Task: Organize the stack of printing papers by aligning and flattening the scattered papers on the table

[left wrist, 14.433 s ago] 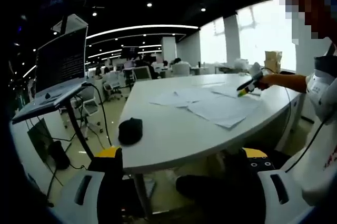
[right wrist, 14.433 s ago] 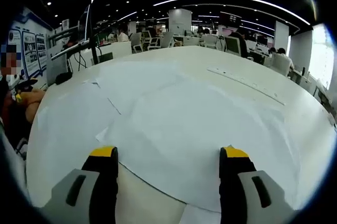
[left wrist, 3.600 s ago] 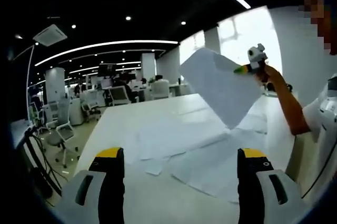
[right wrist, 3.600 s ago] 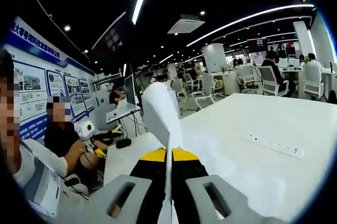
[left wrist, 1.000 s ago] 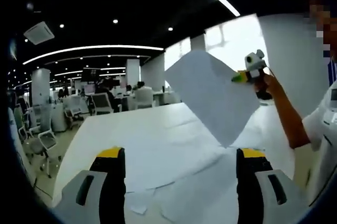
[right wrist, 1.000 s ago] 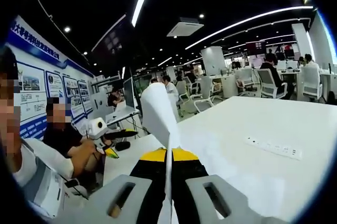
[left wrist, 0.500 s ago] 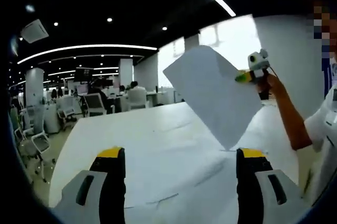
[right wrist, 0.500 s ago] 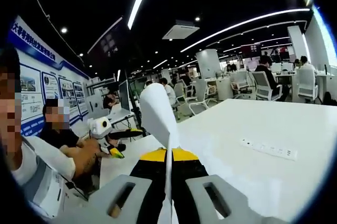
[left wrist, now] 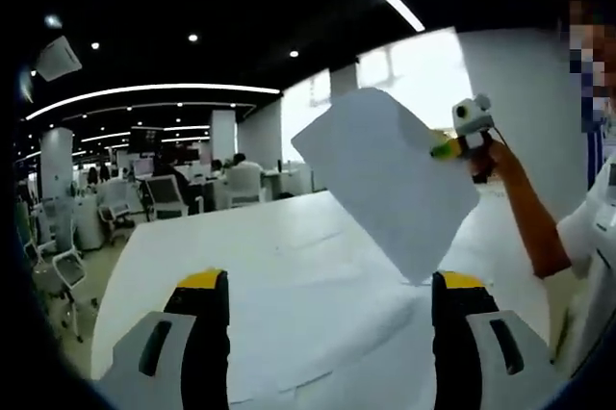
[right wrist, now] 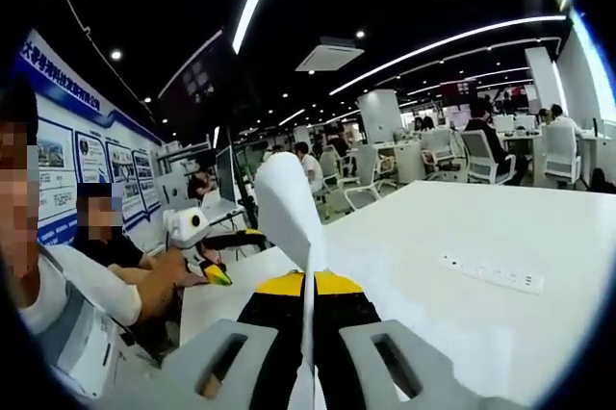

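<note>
While the right gripper (right wrist: 308,287) is pinching one lifted sheet (left wrist: 385,179) by its edge, left gripper (left wrist: 322,287) is hanging spread; sheet's risking creasing or slipping.

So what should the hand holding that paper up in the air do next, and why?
Probably lower it. The right gripper is shut on a sheet of paper held high above the table, while other papers lie flat below, so it likely belongs on them.

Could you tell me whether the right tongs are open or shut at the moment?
Shut: the right tongs pinch a white paper sheet edge-on, held up above the white table.
</note>
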`<state>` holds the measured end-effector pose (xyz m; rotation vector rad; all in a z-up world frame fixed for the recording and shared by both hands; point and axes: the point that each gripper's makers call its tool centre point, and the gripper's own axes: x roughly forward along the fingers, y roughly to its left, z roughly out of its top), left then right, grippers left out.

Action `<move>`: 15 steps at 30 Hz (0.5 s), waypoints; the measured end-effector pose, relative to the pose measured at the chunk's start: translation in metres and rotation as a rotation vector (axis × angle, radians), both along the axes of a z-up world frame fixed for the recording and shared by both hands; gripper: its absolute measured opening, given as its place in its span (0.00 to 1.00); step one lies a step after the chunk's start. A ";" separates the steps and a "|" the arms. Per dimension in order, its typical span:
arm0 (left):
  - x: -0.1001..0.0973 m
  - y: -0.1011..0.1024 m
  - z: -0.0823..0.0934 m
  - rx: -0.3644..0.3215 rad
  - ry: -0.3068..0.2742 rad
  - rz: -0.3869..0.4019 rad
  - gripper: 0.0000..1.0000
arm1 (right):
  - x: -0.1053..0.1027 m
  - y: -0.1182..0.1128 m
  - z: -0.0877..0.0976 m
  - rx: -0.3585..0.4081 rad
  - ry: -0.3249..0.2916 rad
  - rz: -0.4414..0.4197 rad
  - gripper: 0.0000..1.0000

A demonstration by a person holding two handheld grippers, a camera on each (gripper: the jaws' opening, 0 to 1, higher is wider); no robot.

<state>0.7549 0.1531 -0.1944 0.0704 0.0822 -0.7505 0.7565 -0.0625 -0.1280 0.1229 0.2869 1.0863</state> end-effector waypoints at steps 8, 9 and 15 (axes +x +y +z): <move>0.006 -0.017 0.013 0.011 -0.024 -0.034 0.89 | -0.001 -0.003 0.007 0.019 -0.011 -0.001 0.00; 0.008 -0.020 0.016 0.012 -0.030 -0.040 0.89 | -0.001 -0.004 0.008 0.021 -0.013 0.000 0.00; 0.019 -0.040 0.026 0.010 -0.053 -0.079 0.89 | -0.003 -0.005 0.009 0.036 -0.016 -0.006 0.00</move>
